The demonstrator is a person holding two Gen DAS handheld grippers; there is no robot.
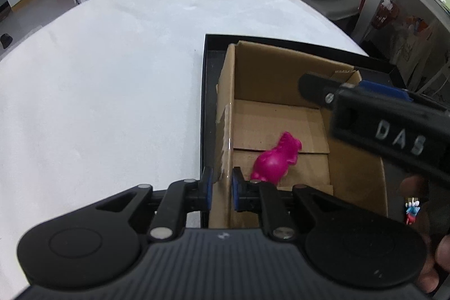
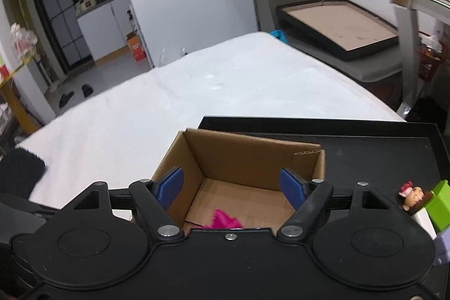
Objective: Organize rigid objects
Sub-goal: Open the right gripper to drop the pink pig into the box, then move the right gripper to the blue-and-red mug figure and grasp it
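Inside cardboard box (image 1: 281,114): pink toy (image 1: 277,159) whole only from left wrist, long axis probably toward far-right corner; left gripper (image 1: 222,184) clenched on box wall, right gripper (image 2: 232,189) released.

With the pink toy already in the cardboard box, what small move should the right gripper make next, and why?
Probably lift the right gripper out of the cardboard box and swing it toward the small figure on the black tray. Its fingers stand open and empty, the pink toy lies loose on the box floor, and the left gripper is clamped on the box wall, steadying it.
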